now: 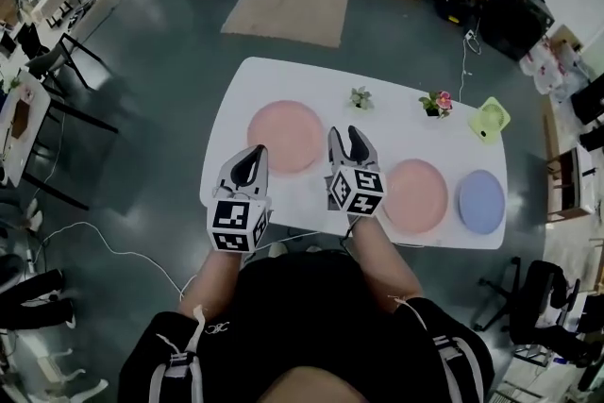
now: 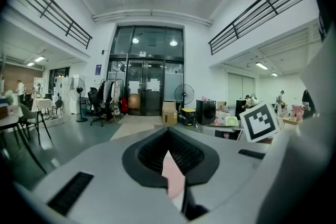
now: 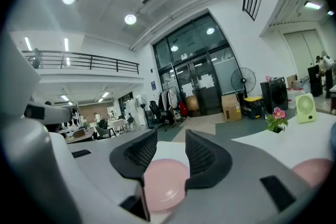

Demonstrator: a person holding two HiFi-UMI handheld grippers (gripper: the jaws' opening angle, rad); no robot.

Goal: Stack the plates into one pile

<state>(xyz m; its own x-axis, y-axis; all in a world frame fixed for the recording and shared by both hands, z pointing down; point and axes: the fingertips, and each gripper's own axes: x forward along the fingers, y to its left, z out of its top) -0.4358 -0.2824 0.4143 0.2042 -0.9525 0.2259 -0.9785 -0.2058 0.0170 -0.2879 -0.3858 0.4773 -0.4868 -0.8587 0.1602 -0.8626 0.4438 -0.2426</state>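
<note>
Three plates lie apart on the white table (image 1: 283, 75): a pink plate (image 1: 285, 135) at the left, a second pink plate (image 1: 415, 195) at the right, and a blue plate (image 1: 481, 201) beyond it. My right gripper (image 1: 347, 142) hovers over the table just right of the left pink plate, its jaws open and empty. In the right gripper view that gripper (image 3: 170, 152) frames a pink plate (image 3: 164, 183) ahead, untouched. My left gripper (image 1: 250, 167) sits at the near-left edge of that plate, shut with nothing held. Through the left gripper (image 2: 168, 157) only a pink sliver (image 2: 173, 178) shows.
Two small potted plants (image 1: 360, 97) (image 1: 436, 103) and a pale green desk fan (image 1: 489, 120) stand along the table's far side. Black chairs (image 1: 528, 297) stand by the table's right end. A tan rug (image 1: 288, 5) lies on the floor beyond.
</note>
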